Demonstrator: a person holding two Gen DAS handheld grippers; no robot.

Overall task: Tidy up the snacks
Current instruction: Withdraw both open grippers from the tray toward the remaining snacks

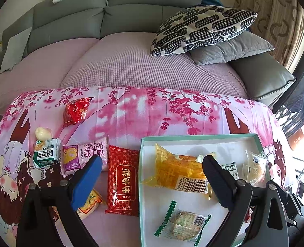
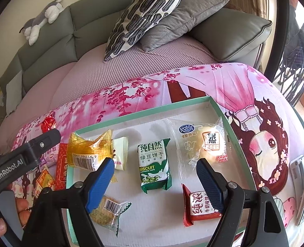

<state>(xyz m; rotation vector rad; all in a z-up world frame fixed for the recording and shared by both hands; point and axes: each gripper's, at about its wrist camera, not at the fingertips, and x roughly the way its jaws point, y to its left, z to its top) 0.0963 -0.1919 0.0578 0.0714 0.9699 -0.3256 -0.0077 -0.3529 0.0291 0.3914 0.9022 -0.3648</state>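
- The left gripper (image 1: pixel 152 173) is held with jaws spread and nothing gripped, above the near-left wall of the shallow mint-green cardboard tray (image 1: pixel 141 164).
- The right gripper (image 2: pixel 155 177) is likewise spread wide and empty over the tray (image 2: pixel 131 117).
- A yellow crinkled plastic snack packet (image 1: pixel 172 168) and a green-and-white biscuit pack (image 2: pixel 154 164) are seen inside the tray.
- A red patterned foil packet (image 1: pixel 122 182) is left just outside the tray's left wall.

Shiny crinkly plastic on pretty much every snack: clear yellow film on the cake pack (image 1: pixel 178 169), glossy red foil look on the red packet (image 1: pixel 122 182), see-through wrap on the bun (image 2: pixel 201 142). Matt cardboard for the tray (image 2: pixel 193 100), white inside with a mint green rim, sitting on a smooth printed cloth sheet (image 1: pixel 131 111). Waffle-textured pink cover (image 1: pixel 135 65) behind it, woven cloth pillows (image 1: pixel 203 30), and ribbed blue rubbery pads (image 2: pixel 210 182) on matt black plastic arms.
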